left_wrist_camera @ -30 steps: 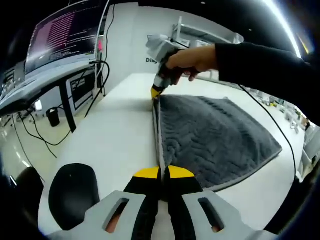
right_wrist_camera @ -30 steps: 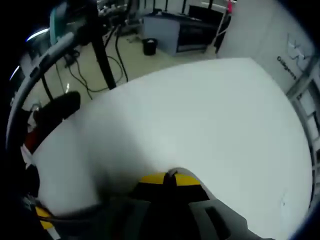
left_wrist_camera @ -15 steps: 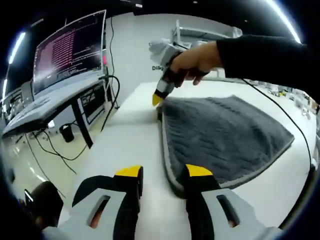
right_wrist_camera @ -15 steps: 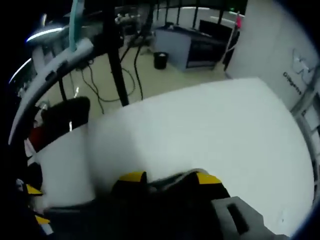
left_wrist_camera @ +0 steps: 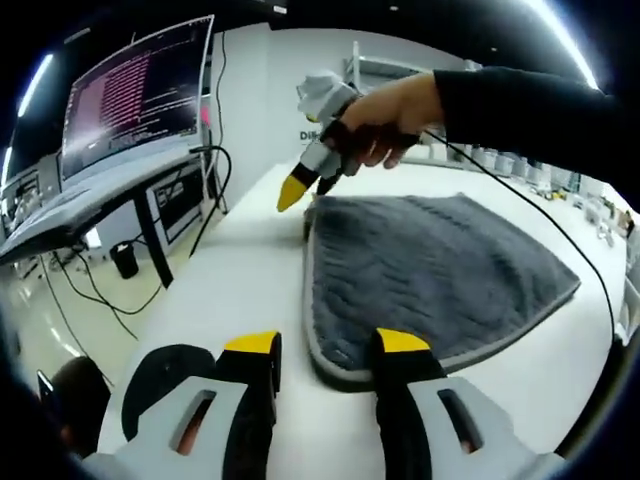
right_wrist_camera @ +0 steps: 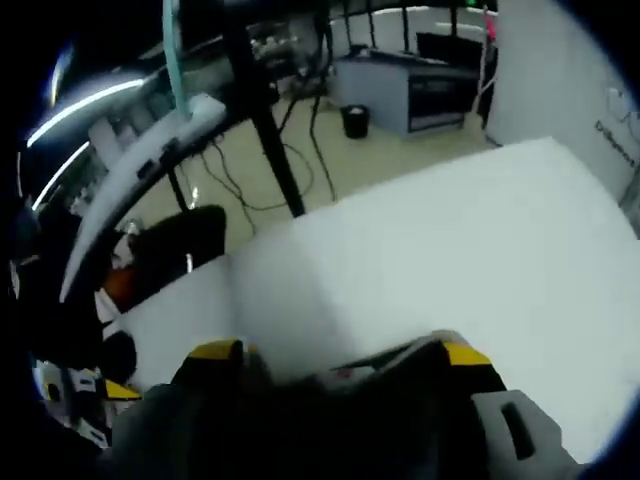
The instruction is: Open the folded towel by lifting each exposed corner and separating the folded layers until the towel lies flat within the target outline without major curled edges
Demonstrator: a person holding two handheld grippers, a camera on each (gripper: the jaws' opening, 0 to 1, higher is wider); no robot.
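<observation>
The grey towel [left_wrist_camera: 440, 260] lies spread on the white table [left_wrist_camera: 245, 270], its pale hem running along the left side. My left gripper [left_wrist_camera: 326, 345] is open, with its yellow-tipped jaws on either side of the towel's near corner and not touching it. A hand [left_wrist_camera: 385, 120] holds my right gripper [left_wrist_camera: 292, 190] tilted just above the towel's far left corner. In the right gripper view my right gripper [right_wrist_camera: 340, 352] is open over the table [right_wrist_camera: 450, 230]. A blurred grey strip lies low between its jaws; I cannot tell what it is.
A desk with a lit monitor [left_wrist_camera: 130, 90] and hanging cables stands left of the table. A black round seat [left_wrist_camera: 160, 375] sits by the table's near left edge, and a seat [right_wrist_camera: 170, 245] shows beyond the table. Small items line the far right of the table.
My left gripper was shut on the towel's near corner and has since opened and let it go. The right gripper has opened too and lifted off the far corner.
</observation>
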